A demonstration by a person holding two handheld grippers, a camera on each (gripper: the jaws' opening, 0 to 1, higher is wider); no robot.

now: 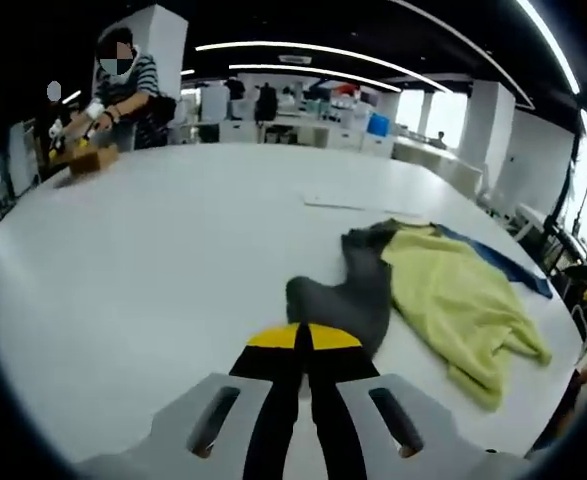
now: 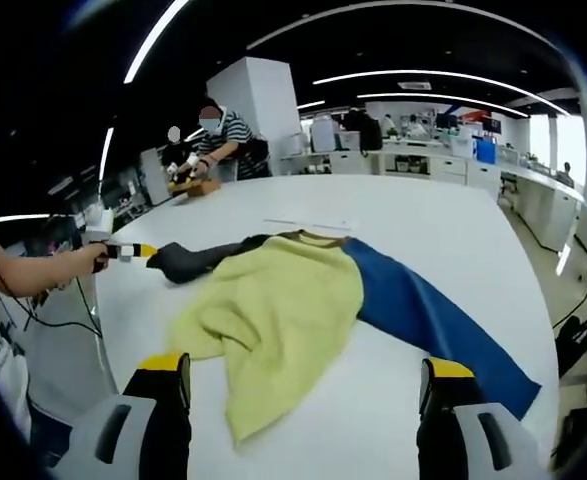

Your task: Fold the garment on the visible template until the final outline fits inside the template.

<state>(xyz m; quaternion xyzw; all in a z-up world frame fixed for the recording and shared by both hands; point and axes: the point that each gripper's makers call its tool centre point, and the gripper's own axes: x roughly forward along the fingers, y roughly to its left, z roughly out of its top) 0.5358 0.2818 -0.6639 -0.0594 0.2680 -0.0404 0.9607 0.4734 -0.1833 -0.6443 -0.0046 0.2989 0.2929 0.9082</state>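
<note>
— Are you making out any writing, a label or a number anywhere in these two views?
— No, nothing is reading as text; no brand, number or sign is showing clearly enough on any surface to be read.

Bright ceiling strip lights [image 1: 303,48], soft shadows, strong fisheye bending at edges.

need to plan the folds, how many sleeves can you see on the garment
2: a dark grey sleeve stretched toward the left gripper, which is shut on its end, and a blue sleeve lying flat on the table, running toward the open right gripper.
</note>
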